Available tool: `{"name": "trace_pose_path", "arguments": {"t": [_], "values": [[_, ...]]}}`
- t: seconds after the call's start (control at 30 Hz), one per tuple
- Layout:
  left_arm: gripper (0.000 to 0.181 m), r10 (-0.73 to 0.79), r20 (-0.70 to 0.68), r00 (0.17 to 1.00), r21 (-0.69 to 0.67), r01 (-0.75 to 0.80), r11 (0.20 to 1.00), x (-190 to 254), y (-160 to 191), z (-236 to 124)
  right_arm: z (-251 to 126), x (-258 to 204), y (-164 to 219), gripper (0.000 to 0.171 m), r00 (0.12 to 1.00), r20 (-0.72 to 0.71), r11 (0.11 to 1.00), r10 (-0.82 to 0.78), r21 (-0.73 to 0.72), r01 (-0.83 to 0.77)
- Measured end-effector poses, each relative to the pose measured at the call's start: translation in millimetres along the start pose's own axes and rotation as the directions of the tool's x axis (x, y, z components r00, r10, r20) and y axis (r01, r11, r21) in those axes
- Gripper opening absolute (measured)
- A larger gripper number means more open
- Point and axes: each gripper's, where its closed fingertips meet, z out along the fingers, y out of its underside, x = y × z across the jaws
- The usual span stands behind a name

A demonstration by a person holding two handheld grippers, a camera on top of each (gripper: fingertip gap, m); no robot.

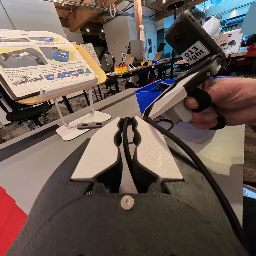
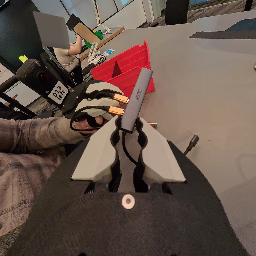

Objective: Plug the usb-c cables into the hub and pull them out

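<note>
Right gripper (image 2: 128, 122) clamped on hub (image 2: 136, 99) — left gripper (image 2: 117, 99) pinching upper gold plug (image 2: 120, 97); next, likely straight pull out.

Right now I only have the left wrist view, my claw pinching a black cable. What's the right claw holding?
Observer: The right claw grips a grey hub by its cable end.
Operator: Where does my cable end?
Observer: Your cable ends in an orange plug at the hub's side, tip at a port; seating unclear.
Operator: Any other plug?
Observer: A second plug sits at the next port, nearer the right claw, ungripped.
</note>
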Motion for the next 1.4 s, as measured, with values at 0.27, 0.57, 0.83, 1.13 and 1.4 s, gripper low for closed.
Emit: {"name": "trace_pose_path", "arguments": {"t": [0.27, 0.57, 0.83, 1.13, 1.4], "values": [[0.012, 0.033, -0.032, 0.999, -0.020, -0.034, 0.999, -1, -2, 1, 1, -2, -1, 0.019, 1.000, -0.001, 1.000, -0.018, -0.016, 0.018], [0.012, 0.042, -0.007, 0.999, -0.047, -0.042, 0.998, -3, -4, 5, -5, 3, -10, 0.020, 0.996, -0.065, 0.998, -0.063, 0.008, 0.064], [0.012, -0.069, 0.039, 0.997, -0.067, 0.072, 0.995, -16, -10, 8, -28, 11, -21, 0.037, 0.930, -0.224, 0.956, -0.292, -0.057, 0.287], [0.012, -0.126, 0.032, 0.991, -0.113, 0.129, 0.985, -3, -13, 16, -16, 3, -3, 0.044, 0.629, -0.285, 0.689, -0.723, -0.367, 0.625], [0.012, -0.225, 0.029, 0.974, -0.134, 0.227, 0.965, 3, -13, 15, -14, 19, -12, 0.007, 0.381, -0.340, 0.508, -0.860, -0.498, 0.703]]}}
